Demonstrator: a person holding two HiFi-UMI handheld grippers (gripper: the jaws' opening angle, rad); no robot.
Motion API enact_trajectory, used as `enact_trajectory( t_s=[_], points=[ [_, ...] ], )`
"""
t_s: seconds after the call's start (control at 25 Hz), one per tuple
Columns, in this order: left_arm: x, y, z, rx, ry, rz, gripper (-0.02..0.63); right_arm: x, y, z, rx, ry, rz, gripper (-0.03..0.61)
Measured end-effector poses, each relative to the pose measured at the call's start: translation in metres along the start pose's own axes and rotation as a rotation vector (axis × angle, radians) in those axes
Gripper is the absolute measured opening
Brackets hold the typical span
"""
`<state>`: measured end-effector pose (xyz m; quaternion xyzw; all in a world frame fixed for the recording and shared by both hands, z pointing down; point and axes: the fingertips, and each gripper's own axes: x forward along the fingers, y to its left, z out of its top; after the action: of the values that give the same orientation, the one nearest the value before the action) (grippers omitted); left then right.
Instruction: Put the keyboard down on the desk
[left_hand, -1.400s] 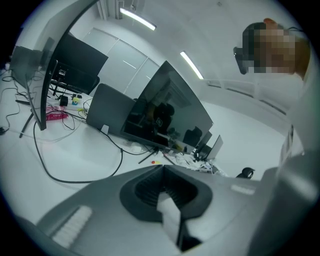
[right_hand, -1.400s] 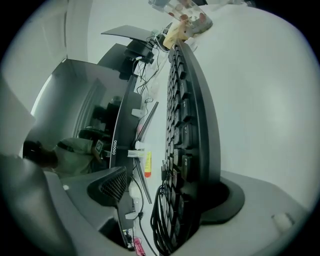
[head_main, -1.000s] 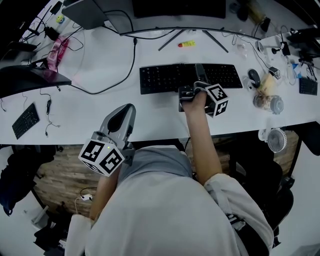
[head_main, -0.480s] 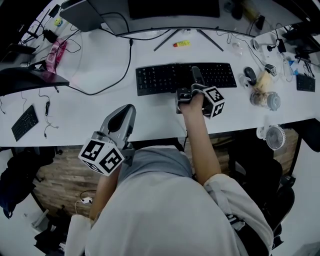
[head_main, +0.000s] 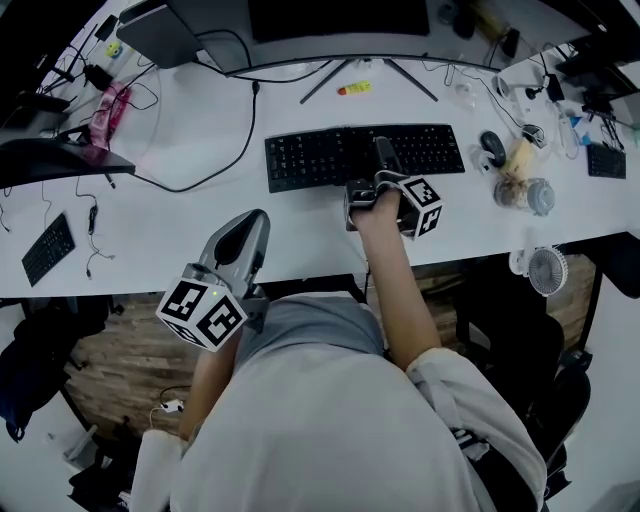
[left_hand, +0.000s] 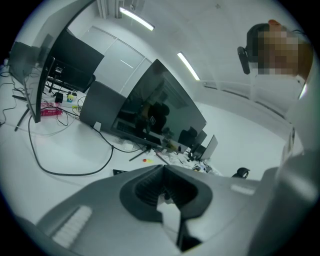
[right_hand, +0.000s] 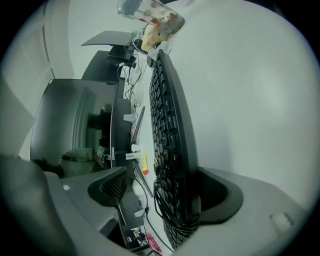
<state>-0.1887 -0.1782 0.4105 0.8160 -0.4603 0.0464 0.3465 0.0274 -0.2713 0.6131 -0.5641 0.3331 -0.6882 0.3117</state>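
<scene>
**Q:** Head view first. Where is the keyboard?

**A:** The keyboard (head_main: 365, 155) lies lengthwise on the white desk (head_main: 300, 235), keys up. My right gripper (head_main: 380, 152) reaches across its near edge, about mid-length. My left gripper (head_main: 252, 222) sits low over the desk's near edge, well apart from the keyboard.

**Q:** Left gripper view?

**A:** My jaws are together with nothing between them. Beyond them I see the desk top, a looping black cable (left_hand: 65, 167) and a dark monitor (left_hand: 160, 105).

**Q:** Right gripper view?

**A:** The picture is turned on its side. My jaws are apart, with the keyboard's edge between them. One jaw lies between the keyboard's underside and the desk, touching the keyboard. The other stands clear of the keys, and a gap shows there. Loops of thin black cord (right_hand: 175, 220) bunch against the keys just beside the jaws. I can't tell from here whether the far edge touches the desk.
</scene>
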Motion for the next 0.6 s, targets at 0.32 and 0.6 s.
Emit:
enact_trajectory(
  t_s=[0.32,0.6],
  points=[
    [-0.002,-0.006,-0.004,-0.002,-0.013,-0.011,0.000,-0.008,-0.003,-0.001,0.015,0.018,0.006,0.401],
    [-0.004,-0.008,-0.011,-0.024,-0.014,-0.012,0.000,-0.016,-0.016,-0.004,0.018,0.050,-0.015,0.368]
  ],
)
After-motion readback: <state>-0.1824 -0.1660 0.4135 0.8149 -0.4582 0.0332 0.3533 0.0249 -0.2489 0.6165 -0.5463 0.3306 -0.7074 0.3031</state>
